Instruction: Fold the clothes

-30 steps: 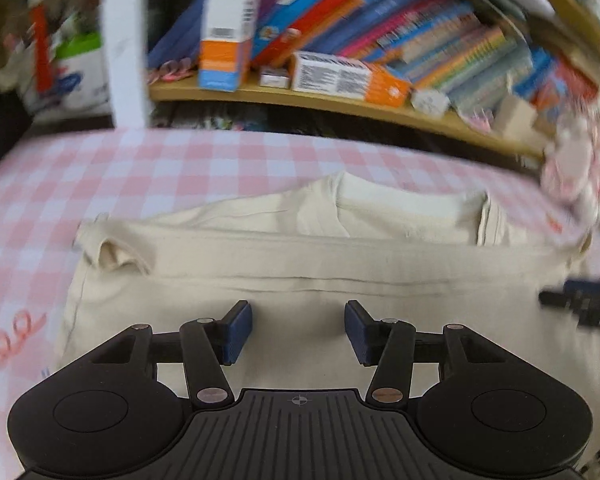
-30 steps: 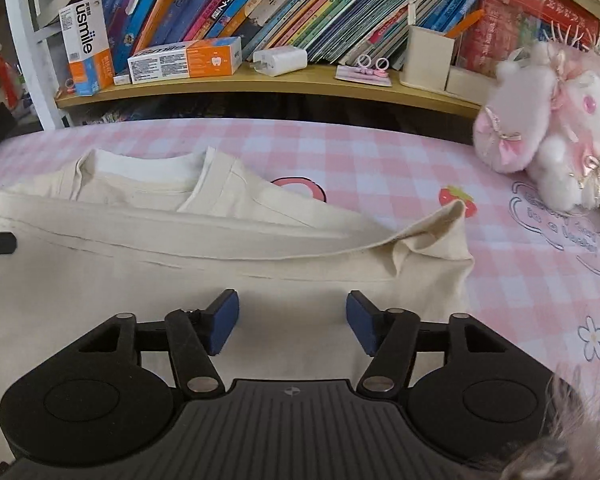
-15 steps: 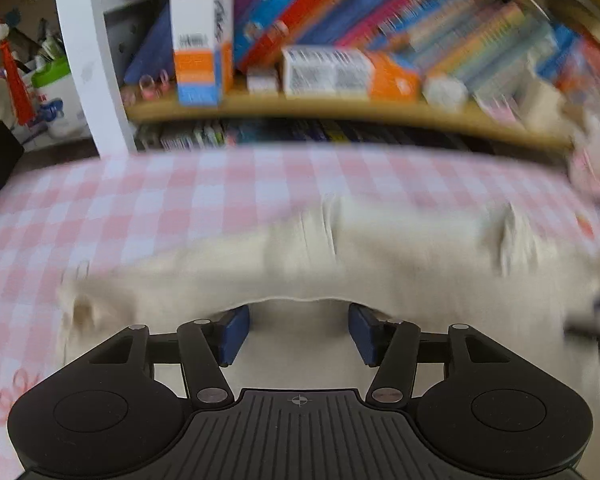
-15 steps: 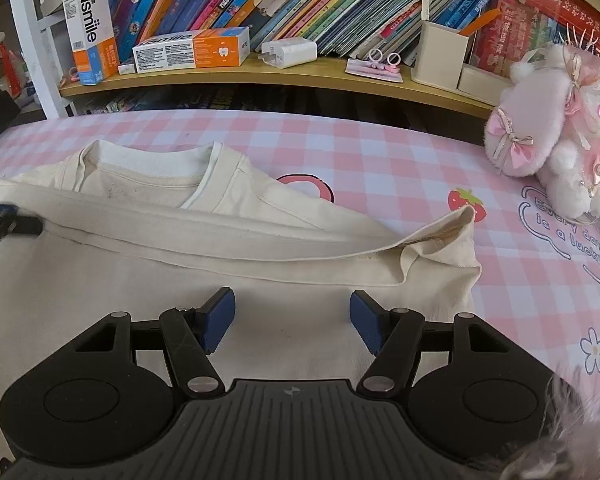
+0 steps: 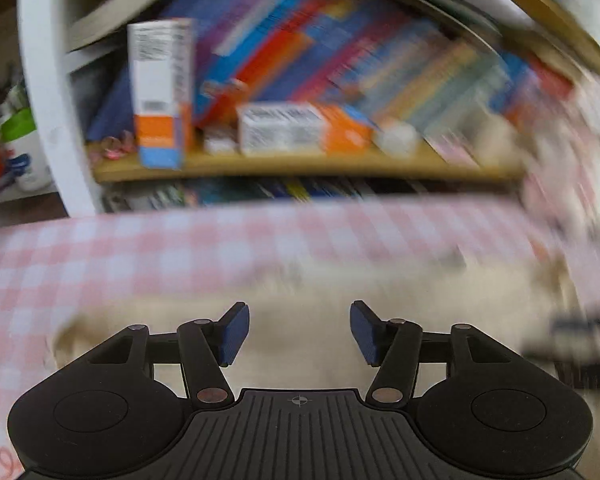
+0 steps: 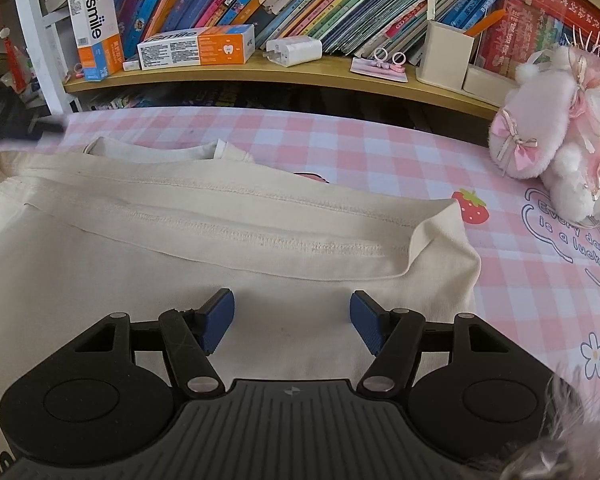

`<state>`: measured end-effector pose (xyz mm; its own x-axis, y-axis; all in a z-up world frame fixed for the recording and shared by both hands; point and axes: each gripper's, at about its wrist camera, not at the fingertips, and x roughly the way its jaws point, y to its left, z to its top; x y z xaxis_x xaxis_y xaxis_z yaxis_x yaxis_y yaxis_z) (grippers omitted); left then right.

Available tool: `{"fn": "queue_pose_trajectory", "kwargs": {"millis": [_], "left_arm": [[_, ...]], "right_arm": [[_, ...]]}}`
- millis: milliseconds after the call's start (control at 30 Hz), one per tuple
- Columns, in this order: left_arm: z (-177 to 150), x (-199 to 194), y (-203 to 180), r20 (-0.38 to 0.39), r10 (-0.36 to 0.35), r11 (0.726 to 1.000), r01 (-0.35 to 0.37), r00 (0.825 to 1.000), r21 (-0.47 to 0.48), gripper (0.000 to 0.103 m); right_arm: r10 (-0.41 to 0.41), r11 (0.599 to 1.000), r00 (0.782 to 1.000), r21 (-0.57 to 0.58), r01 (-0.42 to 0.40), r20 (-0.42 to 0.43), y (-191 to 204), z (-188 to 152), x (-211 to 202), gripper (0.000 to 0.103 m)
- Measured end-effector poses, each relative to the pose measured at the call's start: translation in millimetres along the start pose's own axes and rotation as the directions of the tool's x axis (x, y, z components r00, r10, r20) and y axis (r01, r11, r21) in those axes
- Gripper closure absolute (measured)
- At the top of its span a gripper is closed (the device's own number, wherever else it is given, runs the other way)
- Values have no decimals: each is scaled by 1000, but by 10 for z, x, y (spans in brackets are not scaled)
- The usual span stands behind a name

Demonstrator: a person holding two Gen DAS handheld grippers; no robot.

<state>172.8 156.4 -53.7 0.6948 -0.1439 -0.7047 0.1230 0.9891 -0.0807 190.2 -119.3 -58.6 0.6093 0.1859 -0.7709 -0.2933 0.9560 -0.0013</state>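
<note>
Ahead of me a table is covered by a pink-and-white checked cloth [image 6: 380, 148] printed with a red strawberry [image 6: 471, 207] and dark blue script. Behind its far edge runs a curved wooden shelf [image 6: 308, 74] on a white-painted frame post [image 6: 32, 36], carrying a leaning row of colourful books [image 6: 320, 0], orange-and-white cardboard boxes [image 6: 196, 46], a white plug adapter [image 6: 294, 51] and a cream pen holder [image 6: 446, 54]. A fluffy pink-and-white plush toy [image 6: 556, 132] sits on the cloth to my right, in even daylight.

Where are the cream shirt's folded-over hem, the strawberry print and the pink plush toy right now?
cream shirt [image 6: 260, 220], right wrist view, on the stitched hem band folded across it.
strawberry print [image 6: 471, 206], right wrist view, on the red berry body.
pink plush toy [image 6: 540, 128], right wrist view, on its fluffy pink ear.
</note>
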Motion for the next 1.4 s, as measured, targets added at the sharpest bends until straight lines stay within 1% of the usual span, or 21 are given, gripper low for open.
{"fn": "queue_pose_trajectory", "kwargs": {"millis": [133, 167, 267, 333, 400, 467, 500, 533, 600, 667, 733, 800, 967, 1000, 1100, 1167, 1200, 1267, 1333, 1367, 1400], "left_arm": [[-365, -61, -130, -53, 29, 999, -27, 998, 31, 46], [-420, -66, -148, -52, 37, 998, -34, 998, 46, 46], [-546, -80, -200, -23, 64, 992, -61, 998, 114, 43], [-530, -68, -176, -27, 59, 994, -57, 998, 95, 42], [-514, -65, -173, -30, 59, 994, -55, 998, 95, 40], [-508, -66, -180, -33, 59, 993, -56, 998, 101, 40], [-511, -69, -187, -35, 59, 993, -55, 998, 104, 40], [-510, -67, -188, -38, 59, 993, -55, 998, 106, 39], [-501, -64, -187, -46, 57, 993, -52, 997, 108, 39], [-500, -64, -182, -50, 53, 993, -48, 997, 111, 39], [-487, -57, -176, -57, 51, 993, -45, 997, 112, 39], [-463, -42, -173, -65, 52, 993, -44, 997, 112, 39], [-309, 96, -157, -81, 72, 992, -63, 994, 108, 38], [-259, 143, -149, -84, 76, 991, -66, 994, 115, 37], [-82, 290, -90, -84, 90, 989, -78, 992, 128, 30], [71, 409, 14, -85, 137, 986, -128, 987, 103, 30], [156, 453, 99, -86, 158, 986, -153, 984, 62, 30], [304, 408, 328, -57, 195, 977, -199, 979, -81, 32], [360, 214, 516, 8, 186, 958, -180, 982, -223, 33], [359, 106, 563, 48, 167, 953, -149, 985, -263, 33], [331, 27, 552, 69, 145, 958, -123, 987, -259, 32]], "right_arm": [[-2, 1000, 1000, -1, 2, 3, 8, -1, 7, 40], [-1, 1000, 1000, -4, 1, 2, 8, 8, 15, 40], [5, 1000, 1000, -4, -5, -3, -1, 55, 60, 38], [7, 1000, 1000, -2, -7, -6, 2, 116, 124, 33], [3, 1000, 1000, -7, -3, 1, 4, 228, 224, 32], [-5, 1000, 1000, 15, 5, 26, -59, 430, 347, 33], [-10, 1000, 999, 25, 9, 39, -91, 530, 409, 39], [-31, 998, 997, 58, 27, 70, -157, 643, 426, 41], [-92, 984, 983, 166, 66, 157, -360, 874, 369, 41], [-92, 972, 976, 232, 44, 199, -551, 944, 240, 40], [-100, 965, 974, 260, 44, 205, -691, 878, 116, 39], [-115, 962, 978, 267, 66, 174, -766, 688, 29, 39], [-130, 971, 986, 216, 105, 104, -754, 251, -49, 40], [-126, 973, 987, 204, 105, 95, -732, 196, -52, 40], [-69, 988, 996, 142, 61, 49, -585, 122, 29, 40], [-44, 996, 998, 84, 41, 34, -432, 136, 108, 39], [-34, 998, 999, 61, 32, 27, -356, 152, 150, 39], [-17, 999, 1000, 30, 16, 13, -210, 198, 241, 39], [-10, 1000, 1000, 8, 10, 5, -81, 257, 321, 38], [-5, 1000, 1000, -3, 5, 4, -21, 293, 351, 38], [5, 1000, 1000, -12, -5, 5, 32, 328, 375, 38]]}}
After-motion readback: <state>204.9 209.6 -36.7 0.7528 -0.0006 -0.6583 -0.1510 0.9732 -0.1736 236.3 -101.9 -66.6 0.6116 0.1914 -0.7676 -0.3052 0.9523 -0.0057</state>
